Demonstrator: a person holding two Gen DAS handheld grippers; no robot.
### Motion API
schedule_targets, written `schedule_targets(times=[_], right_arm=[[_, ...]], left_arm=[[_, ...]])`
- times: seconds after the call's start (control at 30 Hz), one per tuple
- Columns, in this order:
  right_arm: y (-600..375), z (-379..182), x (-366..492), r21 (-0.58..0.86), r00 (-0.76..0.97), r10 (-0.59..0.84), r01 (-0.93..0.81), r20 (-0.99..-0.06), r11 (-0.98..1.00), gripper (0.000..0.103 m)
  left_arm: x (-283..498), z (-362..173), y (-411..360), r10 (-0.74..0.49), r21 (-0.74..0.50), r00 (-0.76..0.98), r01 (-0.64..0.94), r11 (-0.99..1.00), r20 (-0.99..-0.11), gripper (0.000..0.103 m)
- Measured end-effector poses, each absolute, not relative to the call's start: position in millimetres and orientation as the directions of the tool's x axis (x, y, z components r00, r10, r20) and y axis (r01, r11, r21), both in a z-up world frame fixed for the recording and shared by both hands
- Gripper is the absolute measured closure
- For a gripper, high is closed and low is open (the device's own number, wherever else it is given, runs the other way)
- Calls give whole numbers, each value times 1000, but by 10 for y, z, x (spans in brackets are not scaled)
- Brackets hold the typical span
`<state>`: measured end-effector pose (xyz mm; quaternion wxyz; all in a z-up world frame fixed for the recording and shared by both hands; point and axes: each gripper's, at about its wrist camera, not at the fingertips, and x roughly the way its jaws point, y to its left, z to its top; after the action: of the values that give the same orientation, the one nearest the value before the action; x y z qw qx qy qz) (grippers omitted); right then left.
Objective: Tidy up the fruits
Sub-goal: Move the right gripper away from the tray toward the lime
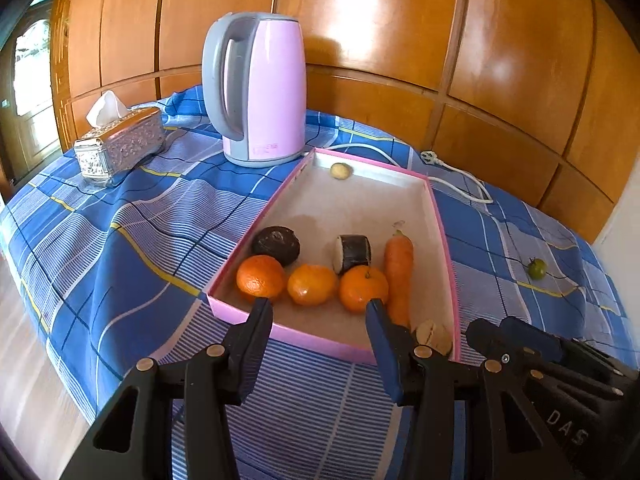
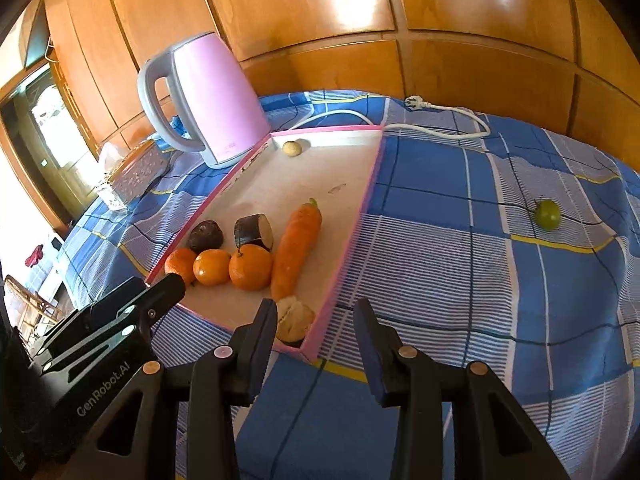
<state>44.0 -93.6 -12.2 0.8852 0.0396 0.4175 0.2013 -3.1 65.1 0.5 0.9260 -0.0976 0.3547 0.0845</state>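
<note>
Shallow pink-rimmed cardboard tray [image 1: 442, 240] on the blue checked worktop [image 1: 120, 248] holds three oranges [image 1: 312, 284] and a carrot [image 1: 399, 276]. One small green fruit [image 2: 548, 213] lies far right, outside. Left tongs [image 1: 318, 306] and right tongs [image 2: 316, 310] apart, empty. Judged nearly complete.

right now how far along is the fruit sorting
Mostly done, it seems: three oranges, a carrot and other produce already lie in the pink tray. Nothing is in hand: the left gripper and right gripper are both open and empty. Left: the small green fruit on the blue cloth, outside the tray.
</note>
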Motion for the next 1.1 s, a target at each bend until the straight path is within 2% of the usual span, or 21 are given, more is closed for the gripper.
schedule_targets(times=[0.77, 1.1], right_arm=[[-1448, -201, 348, 245, 601, 312, -193, -736, 950, 63], [-1863, -356, 391, 260, 606, 256, -83, -753, 962, 63]], left_arm=[[-113, -78, 311, 46, -85, 735, -140, 987, -676, 54], [-100, -126, 105, -27, -91, 734, -47, 995, -679, 54]])
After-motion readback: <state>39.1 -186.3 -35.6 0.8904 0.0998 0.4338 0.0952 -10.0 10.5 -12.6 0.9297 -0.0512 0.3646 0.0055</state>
